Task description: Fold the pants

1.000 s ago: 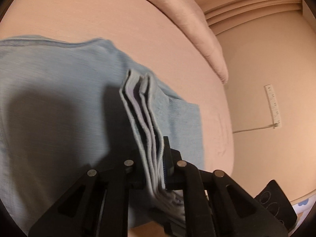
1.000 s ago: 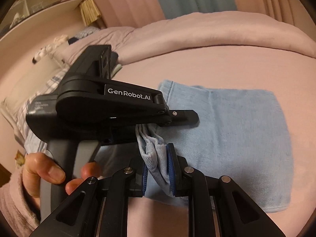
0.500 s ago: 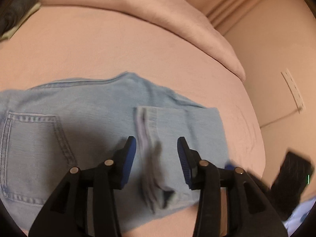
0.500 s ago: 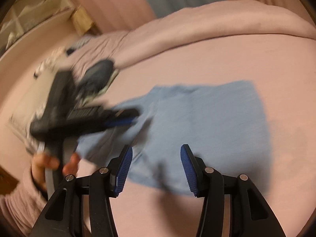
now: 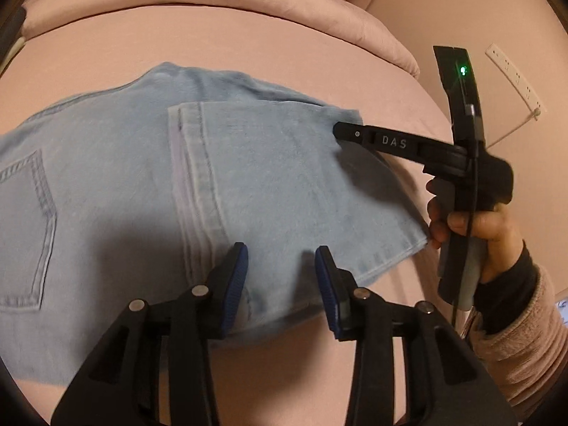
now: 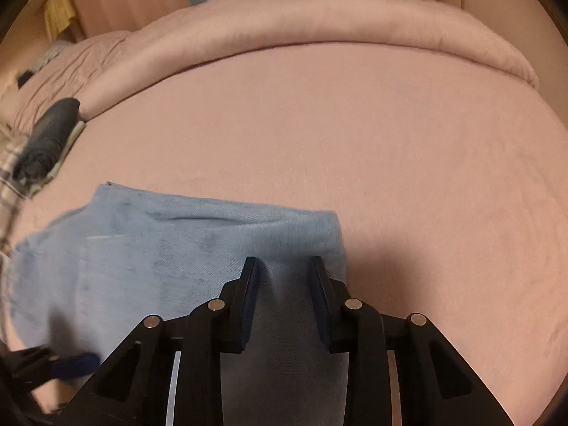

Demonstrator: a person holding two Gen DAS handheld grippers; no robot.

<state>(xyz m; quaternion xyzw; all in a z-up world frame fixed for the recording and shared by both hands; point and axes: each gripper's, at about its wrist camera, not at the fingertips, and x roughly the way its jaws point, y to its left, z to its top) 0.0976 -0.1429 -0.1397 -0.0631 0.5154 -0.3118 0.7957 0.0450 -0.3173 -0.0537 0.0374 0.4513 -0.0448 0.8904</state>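
Note:
Light blue denim pants (image 5: 269, 177) lie folded on the pink bed, leg hems laid over the seat, a back pocket at the left. My left gripper (image 5: 280, 284) is open and empty, just above the near edge of the fold. My right gripper (image 6: 282, 284) is open and low over the right end of the pants (image 6: 170, 245); whether it touches the cloth I cannot tell. In the left wrist view the right gripper (image 5: 346, 133) reaches in from the right, held by a hand.
The pink bedsheet (image 6: 408, 163) spreads beyond the pants, with a rolled pink duvet (image 6: 319, 14) along the far side. A dark folded garment (image 6: 49, 135) lies at the bed's left. A wall with a white power strip (image 5: 514, 78) is to the right.
Both grippers have opened and let go of the bunched pant hems. The hems now lie flat on the folded pants. The right gripper moved to the fold's right end.

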